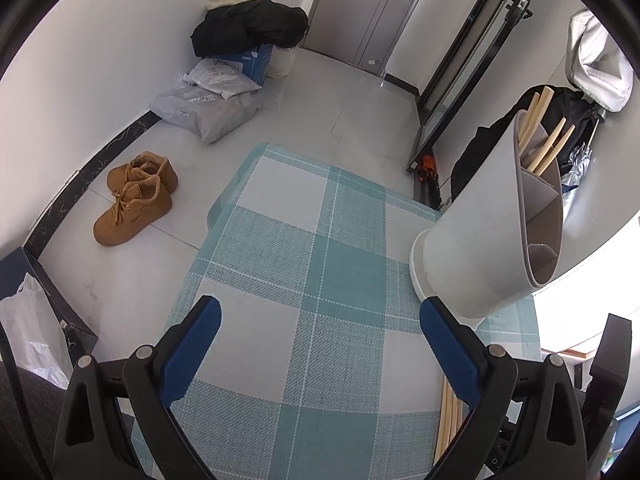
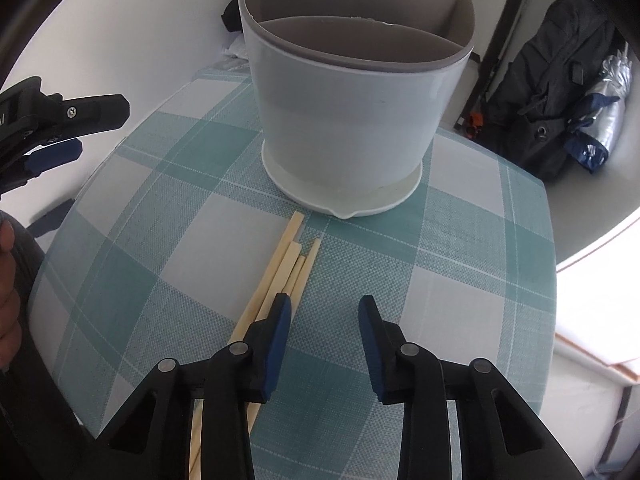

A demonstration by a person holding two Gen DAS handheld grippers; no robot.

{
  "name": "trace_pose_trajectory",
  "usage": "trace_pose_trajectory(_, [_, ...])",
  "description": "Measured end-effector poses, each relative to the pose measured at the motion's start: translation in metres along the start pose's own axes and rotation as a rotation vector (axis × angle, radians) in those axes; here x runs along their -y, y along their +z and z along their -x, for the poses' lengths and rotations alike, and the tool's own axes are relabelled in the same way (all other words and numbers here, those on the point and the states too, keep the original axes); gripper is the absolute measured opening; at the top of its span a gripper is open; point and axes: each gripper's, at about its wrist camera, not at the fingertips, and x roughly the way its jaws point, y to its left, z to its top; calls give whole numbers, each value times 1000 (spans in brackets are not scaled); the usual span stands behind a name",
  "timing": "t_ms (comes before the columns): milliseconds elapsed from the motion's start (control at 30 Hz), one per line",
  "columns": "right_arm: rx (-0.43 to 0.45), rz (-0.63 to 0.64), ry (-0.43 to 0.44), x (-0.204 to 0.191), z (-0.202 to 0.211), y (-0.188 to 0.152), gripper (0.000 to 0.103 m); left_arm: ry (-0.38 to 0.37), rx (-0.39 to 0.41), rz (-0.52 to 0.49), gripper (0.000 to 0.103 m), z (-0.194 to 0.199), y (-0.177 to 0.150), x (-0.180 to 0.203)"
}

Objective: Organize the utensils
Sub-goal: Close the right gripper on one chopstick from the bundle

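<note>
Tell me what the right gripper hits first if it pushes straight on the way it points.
Probably the checked tablecloth: the right gripper points steeply down at bare cloth, nothing between its open jaws. The loose chopsticks lie just left of that line; the utensil holder stands farther ahead.

Place: home, entrance area | Evidence: grey door (image 1: 362,12) at far end; tan shoes (image 1: 136,196) on tiled floor by left wall; coat (image 1: 250,24) heaped over parcels (image 1: 208,108) in far corner; backpack (image 2: 560,80) at right; checked tablecloth (image 1: 320,280) on near table.
</note>
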Motion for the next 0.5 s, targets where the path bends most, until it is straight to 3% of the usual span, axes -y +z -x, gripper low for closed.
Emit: trace_pose_trajectory(500, [-76, 0, -12, -5, -9, 17, 32, -8, -15, 48, 97, -1, 4, -9])
